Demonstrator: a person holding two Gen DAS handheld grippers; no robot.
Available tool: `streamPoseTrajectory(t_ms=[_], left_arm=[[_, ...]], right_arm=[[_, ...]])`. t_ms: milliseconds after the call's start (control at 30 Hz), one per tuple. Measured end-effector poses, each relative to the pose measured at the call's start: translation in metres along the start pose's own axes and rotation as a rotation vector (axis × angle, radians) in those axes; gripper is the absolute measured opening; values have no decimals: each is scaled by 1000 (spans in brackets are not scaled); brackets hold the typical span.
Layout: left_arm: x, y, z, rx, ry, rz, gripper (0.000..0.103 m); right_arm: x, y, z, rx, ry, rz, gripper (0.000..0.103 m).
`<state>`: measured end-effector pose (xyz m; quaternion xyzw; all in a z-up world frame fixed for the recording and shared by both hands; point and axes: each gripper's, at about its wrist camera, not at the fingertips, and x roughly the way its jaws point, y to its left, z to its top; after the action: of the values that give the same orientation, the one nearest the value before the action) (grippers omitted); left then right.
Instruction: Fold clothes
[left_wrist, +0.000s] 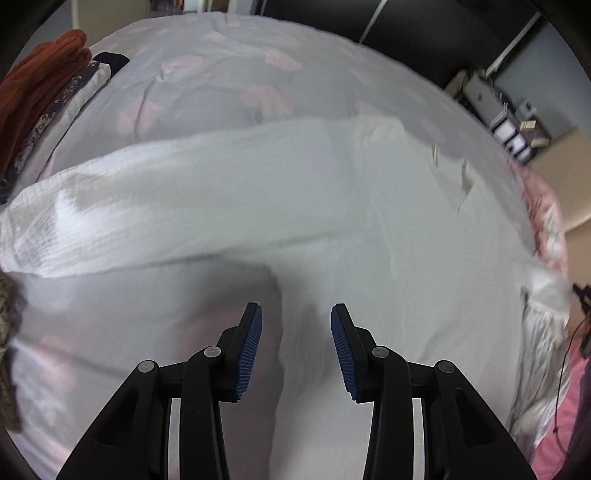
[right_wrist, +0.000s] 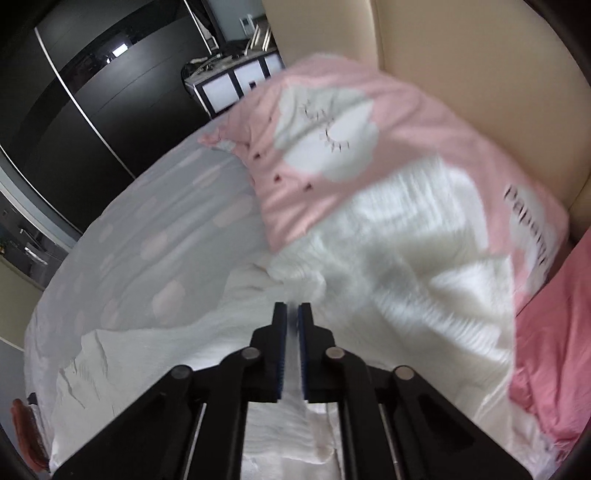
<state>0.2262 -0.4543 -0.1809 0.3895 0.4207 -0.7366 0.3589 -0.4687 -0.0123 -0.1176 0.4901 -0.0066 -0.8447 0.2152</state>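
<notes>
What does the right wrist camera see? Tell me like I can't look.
The right gripper is shut on a crinkly white garment spread over a grey bed cover. Behind it lies a pink pillow with a sleepy cloud picture.

Home bedroom. Bed with grey duvet (left_wrist: 229, 74) in a pink cloud print fills both views; pink pillow (right_wrist: 332, 122) with cloud-and-eyelash print sits against a beige padded headboard (right_wrist: 461, 55), upper right of the right wrist view. Dark sliding wardrobe (right_wrist: 92, 110) upper left. Stacked folded clothes (left_wrist: 48, 92) at left edge of left wrist view. Cube shelf unit (right_wrist: 236, 85) behind.
</notes>
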Motion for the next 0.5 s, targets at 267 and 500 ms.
streamPoseTrajectory(t_ms=[267,500], left_arm=[[20,26,-7,24,-63,-23,41],[18,51,10,13,-117,2,41]], right_arm=[[-34,33,10,-13,1,-86,7],[-15,19,-23,89,157,-157,31]])
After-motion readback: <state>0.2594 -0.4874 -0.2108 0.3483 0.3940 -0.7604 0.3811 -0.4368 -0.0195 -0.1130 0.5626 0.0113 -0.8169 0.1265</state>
